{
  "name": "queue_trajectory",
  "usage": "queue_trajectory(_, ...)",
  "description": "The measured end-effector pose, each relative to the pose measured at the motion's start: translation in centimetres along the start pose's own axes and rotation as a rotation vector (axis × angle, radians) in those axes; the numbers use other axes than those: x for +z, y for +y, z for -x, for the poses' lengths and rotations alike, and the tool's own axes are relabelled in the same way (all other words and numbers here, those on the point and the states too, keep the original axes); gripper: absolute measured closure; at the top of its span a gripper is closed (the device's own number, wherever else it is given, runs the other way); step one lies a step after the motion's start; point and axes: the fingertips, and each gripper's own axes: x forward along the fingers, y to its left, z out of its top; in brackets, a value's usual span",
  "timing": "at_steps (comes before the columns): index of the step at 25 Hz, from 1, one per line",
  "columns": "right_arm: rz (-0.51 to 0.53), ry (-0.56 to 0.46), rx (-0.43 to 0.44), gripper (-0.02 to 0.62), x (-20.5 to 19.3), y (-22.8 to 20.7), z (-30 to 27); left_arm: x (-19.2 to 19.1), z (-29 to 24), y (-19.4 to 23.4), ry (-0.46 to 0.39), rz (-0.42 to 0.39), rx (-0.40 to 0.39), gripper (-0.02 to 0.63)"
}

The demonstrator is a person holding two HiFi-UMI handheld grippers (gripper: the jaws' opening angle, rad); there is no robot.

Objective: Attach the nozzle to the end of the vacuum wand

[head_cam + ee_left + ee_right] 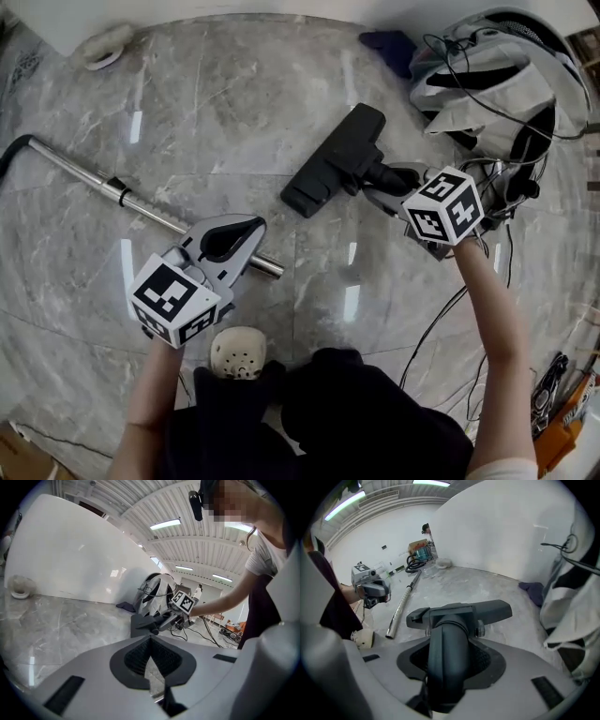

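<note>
A silver vacuum wand (84, 173) lies on the marble floor, its free end (272, 269) pointing to the lower right. My left gripper (246, 230) hovers over that end, jaws shut with nothing clamped between them (150, 667). My right gripper (389, 183) is shut on the neck (447, 653) of the black floor nozzle (333, 159) and holds it right of the wand's end. In the right gripper view the nozzle head (459, 613) lies crosswise ahead, with the wand (401, 606) and left gripper (370, 585) beyond it on the left. In the left gripper view the nozzle (145, 623) is in the distance.
A white and grey vacuum body (497, 75) with tangled cables sits at the far right, a dark blue cloth (389, 47) beside it. A white bowl-like object (103, 47) lies far left. A cable (431, 328) trails across the floor. My white shoe (236, 352) is below the left gripper.
</note>
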Motion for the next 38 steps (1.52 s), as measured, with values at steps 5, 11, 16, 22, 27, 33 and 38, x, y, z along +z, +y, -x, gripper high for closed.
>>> queue_trajectory(5, -0.161, -0.083, -0.069, 0.42, -6.3, 2.9, 5.9, -1.3, -1.8, -1.7, 0.046, -0.035, -0.06, 0.6)
queue_trajectory(11, -0.459, -0.239, -0.324, 0.42, -13.3, 4.4, 10.8, -2.7, -2.6, -2.8, 0.085, -0.036, -0.107, 0.6)
queue_trajectory(16, -0.756, -0.343, -0.544, 0.42, -18.6, 5.9, 12.6, -3.3, -2.5, -3.4, 0.095, -0.019, -0.116, 0.6)
queue_trajectory(22, -1.028, -0.406, -0.69, 0.42, -21.4, 7.1, 10.5, -3.8, -2.8, -3.1, 0.098, -0.02, -0.072, 0.6)
queue_trajectory(27, -0.986, -0.366, -0.72, 0.42, -20.8, 7.5, 8.3, -4.3, -3.1, -2.3, 0.099, -0.025, -0.055, 0.6)
queue_trajectory(33, -0.975, -0.31, -0.683, 0.42, -21.2, 7.4, 6.4, -5.2, -1.9, -0.7, 0.203, -0.172, 0.009, 0.599)
queue_trajectory(38, -0.991, -0.302, -0.635, 0.42, -21.1, 7.4, 5.2, -9.0, 1.0, 0.5, 0.587, -0.673, -0.097, 0.474)
